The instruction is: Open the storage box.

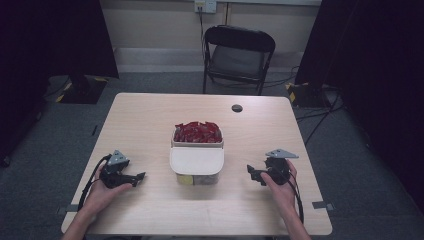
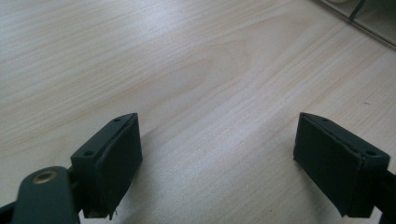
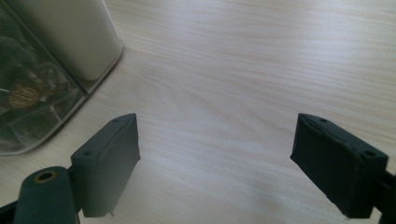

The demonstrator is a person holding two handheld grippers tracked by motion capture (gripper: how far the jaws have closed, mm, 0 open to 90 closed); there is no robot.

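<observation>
On the pale wood surface [image 1: 150, 120] the clear container [image 1: 197, 162] with its cream lid sits mid-table between your grippers, left gripper [image 1: 141, 176] and right gripper [image 1: 251, 172] roughly equidistant, both with fingers spread and empty, pointing inward at it.

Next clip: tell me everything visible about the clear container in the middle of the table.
The clear plastic container stands upright at the centre of the light wooden table. A cream lid-like panel covers its near part; behind that, the open part is heaped with red wrapped packets. Through the clear wall in the right gripper view, wrapped items show dimly, one with a round gold mark. Nothing touches the container but the table; both hand-held grippers stand apart from it.
</observation>
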